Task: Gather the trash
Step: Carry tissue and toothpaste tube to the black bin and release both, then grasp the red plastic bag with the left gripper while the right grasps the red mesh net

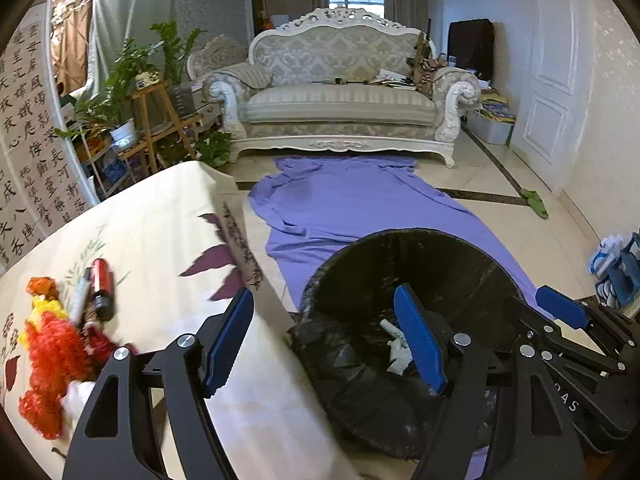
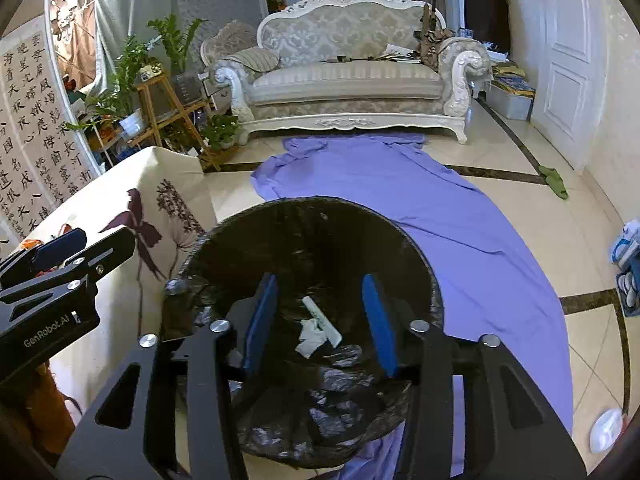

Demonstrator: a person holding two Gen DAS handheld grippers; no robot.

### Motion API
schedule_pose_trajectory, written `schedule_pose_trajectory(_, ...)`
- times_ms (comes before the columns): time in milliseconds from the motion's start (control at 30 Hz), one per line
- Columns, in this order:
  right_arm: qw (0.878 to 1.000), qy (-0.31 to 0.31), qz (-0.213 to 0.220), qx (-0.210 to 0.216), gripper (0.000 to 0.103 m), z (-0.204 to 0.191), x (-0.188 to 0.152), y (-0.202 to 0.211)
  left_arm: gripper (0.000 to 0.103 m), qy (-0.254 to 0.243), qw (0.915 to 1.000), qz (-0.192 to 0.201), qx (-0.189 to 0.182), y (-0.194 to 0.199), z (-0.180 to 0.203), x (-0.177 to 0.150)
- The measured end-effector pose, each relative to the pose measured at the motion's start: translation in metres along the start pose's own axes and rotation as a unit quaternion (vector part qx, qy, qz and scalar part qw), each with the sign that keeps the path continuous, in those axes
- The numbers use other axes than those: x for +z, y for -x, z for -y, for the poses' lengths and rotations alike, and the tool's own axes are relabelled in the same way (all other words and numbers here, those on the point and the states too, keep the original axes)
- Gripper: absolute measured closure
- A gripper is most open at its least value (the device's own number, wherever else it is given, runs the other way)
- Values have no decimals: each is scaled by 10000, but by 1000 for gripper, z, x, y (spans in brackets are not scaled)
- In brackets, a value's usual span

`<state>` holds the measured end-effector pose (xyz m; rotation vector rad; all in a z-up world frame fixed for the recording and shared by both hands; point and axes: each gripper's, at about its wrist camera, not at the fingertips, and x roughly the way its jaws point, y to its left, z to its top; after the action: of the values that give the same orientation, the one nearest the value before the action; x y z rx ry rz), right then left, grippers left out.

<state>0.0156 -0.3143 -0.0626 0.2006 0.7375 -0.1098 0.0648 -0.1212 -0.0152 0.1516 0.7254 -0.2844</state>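
1. Your right tongs (image 2: 322, 320) fill the lower centre of the right wrist view, spread apart with nothing between the blue pads, directly above the open mouth of the black-lined trash bin (image 2: 312, 236).
2. Through the gap you see white crumpled paper (image 2: 312, 340) and a white stick-like piece (image 2: 322, 320) lying on the liner at the bottom; what the stick is cannot be made out.
3. Your left tongs (image 1: 326, 340) are also spread wide and empty, one pad over the table (image 1: 160, 220) edge, the other over the bin's near rim.
4. The bin's near wall is cut off by the tong bodies in both views, and its base is hidden.
5. At the lower left of the left wrist view, remaining items sit on the table's floral cloth: a red cylinder (image 1: 102, 288), a pale tube (image 1: 80, 296) beside it, and an orange-and-yellow fluffy garland (image 1: 52, 344). The garland's lower end is hidden behind the tong body.
6. The table edge stands just beside the bin, leaving only a narrow strip of floor between.
7. Beyond the bin, a purple sheet (image 2: 400, 192) spreads over the tiled floor up to the sofa (image 2: 348, 76); that stretch is open.
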Motion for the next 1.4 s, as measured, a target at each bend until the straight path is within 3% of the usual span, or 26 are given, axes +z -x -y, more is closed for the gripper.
schedule_pose_trajectory(333, 9990, 302, 70, 312, 57, -44, 0, 15, 32, 293, 9986, 89, 436, 29, -48, -12)
schedule_pose_trajectory(500, 9971, 528, 96, 544, 50, -75, -1, 20, 32, 523, 9955, 106, 785, 46, -83, -24)
schedule_pose_trajectory(967, 9829, 1326, -5, 1279, 50, -175, -8, 25, 29, 1383, 9744, -20, 1772, 81, -188, -69)
schedule_pose_trajectory(1100, 9781, 1536, -68, 1402, 50, -197, -13, 26, 29, 1605, 9699, -158, 1826, 76, -207, -80)
schedule_pose_trajectory(1400, 9722, 1769, -61, 1532, 50, -229, -12, 27, 29, 1688, 9715, -297, 1639, 69, -217, -92)
